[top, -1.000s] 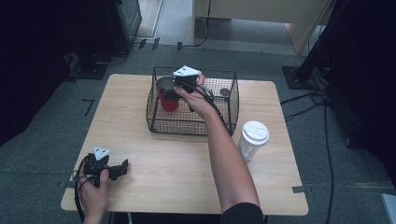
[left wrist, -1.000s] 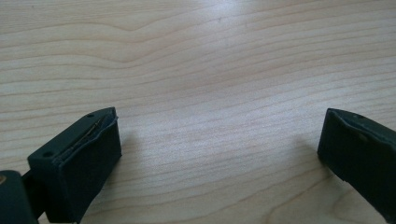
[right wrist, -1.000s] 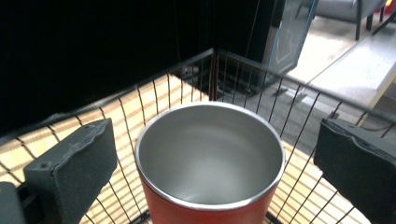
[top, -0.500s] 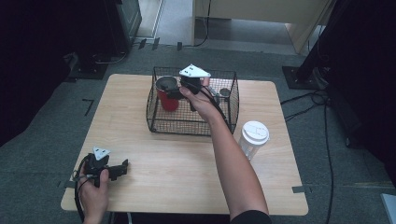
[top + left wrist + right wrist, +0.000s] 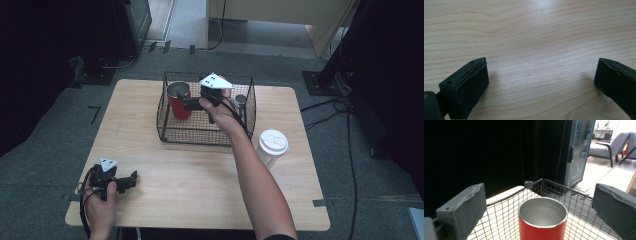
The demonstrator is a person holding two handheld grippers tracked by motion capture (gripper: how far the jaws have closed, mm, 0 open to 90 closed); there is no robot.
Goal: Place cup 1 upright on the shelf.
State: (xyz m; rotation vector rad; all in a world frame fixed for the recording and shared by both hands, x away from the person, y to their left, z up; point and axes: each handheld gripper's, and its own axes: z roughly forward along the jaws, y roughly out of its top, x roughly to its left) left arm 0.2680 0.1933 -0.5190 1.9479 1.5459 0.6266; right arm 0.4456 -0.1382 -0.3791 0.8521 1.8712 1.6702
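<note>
Red cup (image 5: 542, 221) unlabelled in wire basket (image 5: 172, 131), right tongs (image 5: 192, 103) agape above, left tongs (image 5: 131, 180) agape on table (image 5: 200, 170)

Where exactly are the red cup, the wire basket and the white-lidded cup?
red cup (image 5: 541, 231): right gripper view, on its red outer wall below the steel rim.
wire basket (image 5: 200, 135): high view, on its near mesh wall.
white-lidded cup (image 5: 273, 142): high view, on the middle of its white lid.

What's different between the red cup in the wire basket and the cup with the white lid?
The red cup is open-topped with a shiny metal inside; the lidded cup is closed by a white lid and looks pale. The red cup stands inside the wire basket, with the right gripper open at it; the lidded cup stands on the bare table. Both are upright.
</note>
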